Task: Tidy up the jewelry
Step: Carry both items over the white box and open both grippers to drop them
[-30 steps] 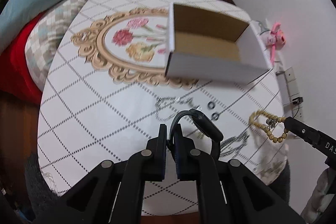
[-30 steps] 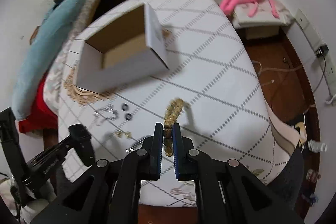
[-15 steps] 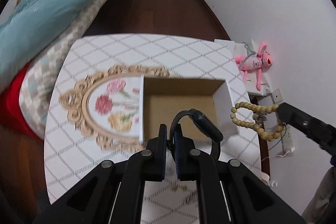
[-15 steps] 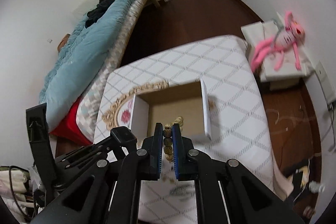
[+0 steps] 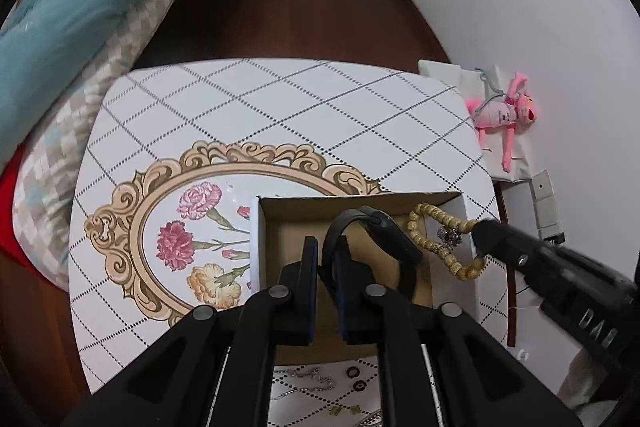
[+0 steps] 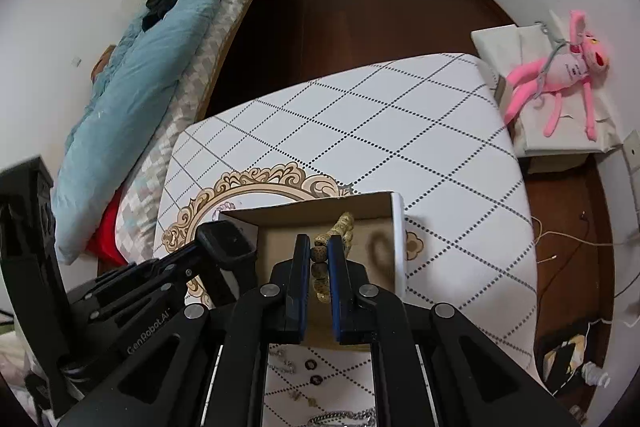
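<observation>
Wooden beads on a loop, a bracelet (image 6: 320, 255), sit pinched between the pads of the right claw (image 6: 319, 259), and the loop hangs directly under that claw's tips, over the right half of the open cardboard box (image 6: 394, 227). From the left view the bracelet's long axis runs from the claw tip leftward across the box, toward the other claw. A black watch (image 5: 380, 239) is clenched by its strap in the left claw (image 5: 326, 267), arching up and to the right of those tips, above the middle of the box floor. Both loads appear to hang straight over the box, so I judge the coming move is a plain release downward, each claw serving its own half. Below both claws, nearer the camera, small rings (image 5: 352, 371) and a silver chain (image 5: 304, 375) lie on the checked worktop (image 5: 320, 107).
</observation>
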Motion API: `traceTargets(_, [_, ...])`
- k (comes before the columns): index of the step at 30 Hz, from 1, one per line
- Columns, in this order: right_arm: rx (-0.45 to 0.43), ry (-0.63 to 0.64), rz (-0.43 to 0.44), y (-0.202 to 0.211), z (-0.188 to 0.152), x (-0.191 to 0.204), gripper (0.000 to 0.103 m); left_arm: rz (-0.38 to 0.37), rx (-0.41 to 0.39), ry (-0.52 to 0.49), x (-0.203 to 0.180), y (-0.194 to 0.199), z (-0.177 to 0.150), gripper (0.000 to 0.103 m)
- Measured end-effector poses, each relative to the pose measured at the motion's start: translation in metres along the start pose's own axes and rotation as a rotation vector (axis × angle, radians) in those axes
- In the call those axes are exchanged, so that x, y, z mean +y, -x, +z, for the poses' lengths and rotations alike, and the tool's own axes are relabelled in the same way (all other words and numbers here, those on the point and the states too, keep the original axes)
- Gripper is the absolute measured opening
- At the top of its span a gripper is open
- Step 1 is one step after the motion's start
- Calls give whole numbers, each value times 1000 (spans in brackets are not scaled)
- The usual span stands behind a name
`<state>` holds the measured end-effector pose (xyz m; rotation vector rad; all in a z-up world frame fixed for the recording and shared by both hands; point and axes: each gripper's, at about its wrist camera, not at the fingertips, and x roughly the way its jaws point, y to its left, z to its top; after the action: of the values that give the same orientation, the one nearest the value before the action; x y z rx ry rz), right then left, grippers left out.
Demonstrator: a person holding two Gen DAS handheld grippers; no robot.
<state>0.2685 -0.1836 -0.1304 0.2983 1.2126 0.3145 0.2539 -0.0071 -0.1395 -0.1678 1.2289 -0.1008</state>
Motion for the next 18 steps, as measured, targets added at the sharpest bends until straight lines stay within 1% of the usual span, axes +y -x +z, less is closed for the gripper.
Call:
traceTargets(2, [27,21,12,-9,3,2,9,1,18,12,2,-3,3,12])
traceTargets(4, [57,35,17,-18,5,3,10,16,28,20,3,-3,5,19])
traceTargets(5, [80,33,22,-24,6,1,10,20,26,23,4,-3,6,33])
traceTargets(6, [99,24,19,-27,6,-2,10,25,19,25,5,-1,6,56])
traceTargets(7, [101,19,10,-27,5,-4,11,40,9,30,7,1,6,67])
traceTargets(8, [95,25,-9,-26,4,-5,15,54,-8,32,9,3,5,75])
traceTargets(9, [85,32,-33,-23,2,-6,27,69,-28,30,11,6,3,75])
traceTargets(10, [76,43,-57,-21,0,-6,34,91,-37,27,13,7,2,77])
traceTargets(11, [69,56,-87,-19,-2,-5,48,117,-37,25,15,6,0,84])
traceTargets(12, [61,72,-122,-17,-5,-4,60,137,-42,20,16,5,-3,89])
traceTargets(13, [54,86,-159,-15,-8,-4,65,152,-50,16,18,5,-4,92])
traceTargets(15, [47,103,-218,-13,-12,-4,87,185,-59,7,21,0,-13,103])
traceTargets(16, [47,121,-275,-15,-17,-4,92,194,-56,2,22,-2,-16,103])
traceTargets(17, [49,135,-308,-17,-20,-4,95,201,-51,-4,24,-5,-18,103])
traceTargets(18, [51,151,-337,-19,-24,-3,96,209,-44,-8,24,-8,-23,103])
